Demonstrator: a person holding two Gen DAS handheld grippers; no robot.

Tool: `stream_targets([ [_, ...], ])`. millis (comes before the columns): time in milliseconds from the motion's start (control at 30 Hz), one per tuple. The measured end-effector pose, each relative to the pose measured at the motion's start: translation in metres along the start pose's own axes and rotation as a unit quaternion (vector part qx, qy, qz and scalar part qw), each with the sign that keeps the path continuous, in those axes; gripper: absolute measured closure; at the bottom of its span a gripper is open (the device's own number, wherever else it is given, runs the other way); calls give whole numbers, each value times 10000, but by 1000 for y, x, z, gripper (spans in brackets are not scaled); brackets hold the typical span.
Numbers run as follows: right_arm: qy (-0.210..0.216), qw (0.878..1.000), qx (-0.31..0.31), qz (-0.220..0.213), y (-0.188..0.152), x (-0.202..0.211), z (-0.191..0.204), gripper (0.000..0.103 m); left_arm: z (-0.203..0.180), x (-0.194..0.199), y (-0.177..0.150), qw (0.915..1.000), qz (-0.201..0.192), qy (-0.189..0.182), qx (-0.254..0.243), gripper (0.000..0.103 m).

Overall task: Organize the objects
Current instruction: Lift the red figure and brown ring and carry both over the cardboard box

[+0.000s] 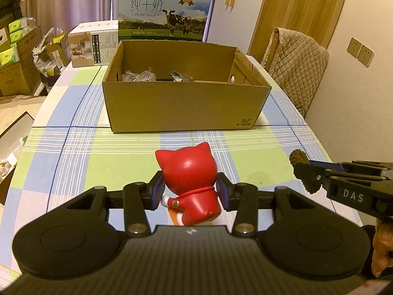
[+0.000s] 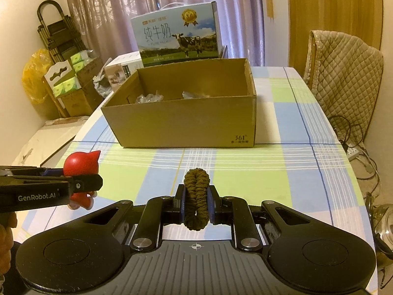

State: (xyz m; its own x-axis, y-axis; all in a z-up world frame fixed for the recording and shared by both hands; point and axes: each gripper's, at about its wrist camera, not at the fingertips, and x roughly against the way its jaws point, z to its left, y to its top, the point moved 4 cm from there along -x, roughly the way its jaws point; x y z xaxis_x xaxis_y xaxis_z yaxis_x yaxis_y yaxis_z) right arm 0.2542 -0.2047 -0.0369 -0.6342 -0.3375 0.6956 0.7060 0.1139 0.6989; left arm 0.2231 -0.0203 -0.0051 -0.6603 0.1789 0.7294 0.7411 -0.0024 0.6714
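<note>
My left gripper [image 1: 190, 191] is shut on a red cat figurine [image 1: 190, 174], its pads pressed against both sides of the toy's body, just above the checked tablecloth. My right gripper [image 2: 196, 202] is shut on a folded brown braided rope [image 2: 196, 196], which sticks up between the pads. In the left wrist view the right gripper [image 1: 309, 175] shows at the right with the rope [image 1: 299, 158]. In the right wrist view the left gripper [image 2: 84, 184] and figurine [image 2: 82, 164] show at the left. An open cardboard box [image 1: 181, 105] stands ahead, holding clear plastic-wrapped items [image 1: 140, 76].
A milk carton [image 1: 164, 9] and a white product box [image 1: 93, 46] stand behind the cardboard box. A padded chair [image 1: 297, 68] is at the table's right. Stacked cartons [image 1: 17, 56] crowd the floor left. Cables and a power strip [image 2: 353, 152] lie right of the table.
</note>
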Motion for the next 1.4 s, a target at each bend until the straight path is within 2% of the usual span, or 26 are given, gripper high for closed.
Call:
stream_targets([
  [400, -20, 10000, 21, -13, 4, -3, -3, 88, 10, 0, 10, 10000, -14, 51, -23, 64],
  [967, 117, 9995, 275, -31, 47, -15, 3, 88, 21, -9, 64, 9996, -69, 41, -262, 64],
  [1400, 192, 9991, 375, 1, 74, -27, 5, 88, 22, -24, 86, 9992, 5, -26, -399, 64],
])
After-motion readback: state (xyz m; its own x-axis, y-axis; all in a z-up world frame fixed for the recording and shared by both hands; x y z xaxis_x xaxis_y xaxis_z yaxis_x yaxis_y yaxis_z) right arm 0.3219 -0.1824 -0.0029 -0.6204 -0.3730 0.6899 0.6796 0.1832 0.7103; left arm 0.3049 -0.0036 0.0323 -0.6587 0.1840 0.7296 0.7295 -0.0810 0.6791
